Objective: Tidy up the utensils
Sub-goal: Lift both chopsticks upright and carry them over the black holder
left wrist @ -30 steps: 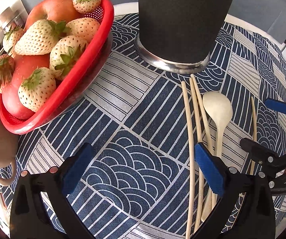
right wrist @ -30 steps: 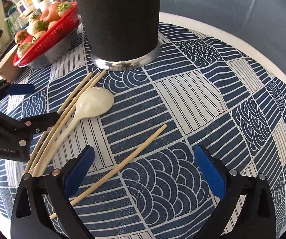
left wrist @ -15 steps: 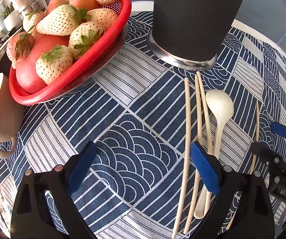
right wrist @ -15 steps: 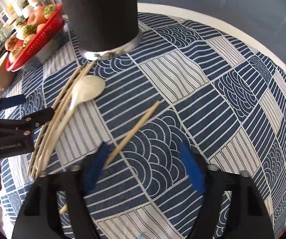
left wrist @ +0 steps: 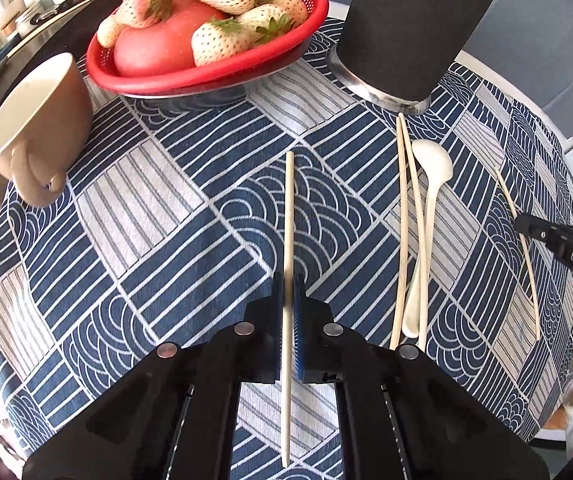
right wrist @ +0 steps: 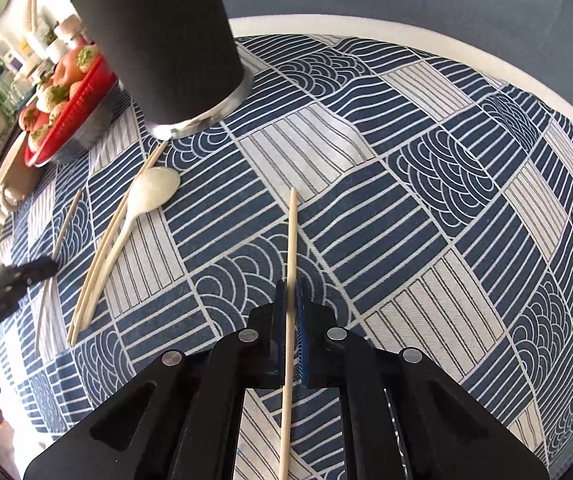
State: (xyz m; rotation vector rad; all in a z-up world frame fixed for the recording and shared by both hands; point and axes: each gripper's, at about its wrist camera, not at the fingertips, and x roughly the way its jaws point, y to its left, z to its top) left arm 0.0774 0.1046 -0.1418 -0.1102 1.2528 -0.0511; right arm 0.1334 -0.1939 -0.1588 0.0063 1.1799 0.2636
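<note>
Two grippers each pinch a single pale chopstick between blue pads. The left gripper [left wrist: 287,280] is clamped on one chopstick [left wrist: 288,208], whose far end points toward the red fruit basket [left wrist: 206,76]. The right gripper [right wrist: 290,284] is clamped on another chopstick [right wrist: 292,236], whose far tip reaches over the blue patterned tablecloth [right wrist: 426,168].

Between the two grippers, a pair of chopsticks [left wrist: 404,216] and a white spoon [left wrist: 430,200] lie side by side on the cloth, touching, their far ends near the black utensil holder [left wrist: 414,28]. That holder stands upright at the far side, just right of the basket of strawberries and apples. A beige mug [left wrist: 34,120] sits at the far left, near the basket. The path from each held chopstick toward the holder is open cloth.
</note>
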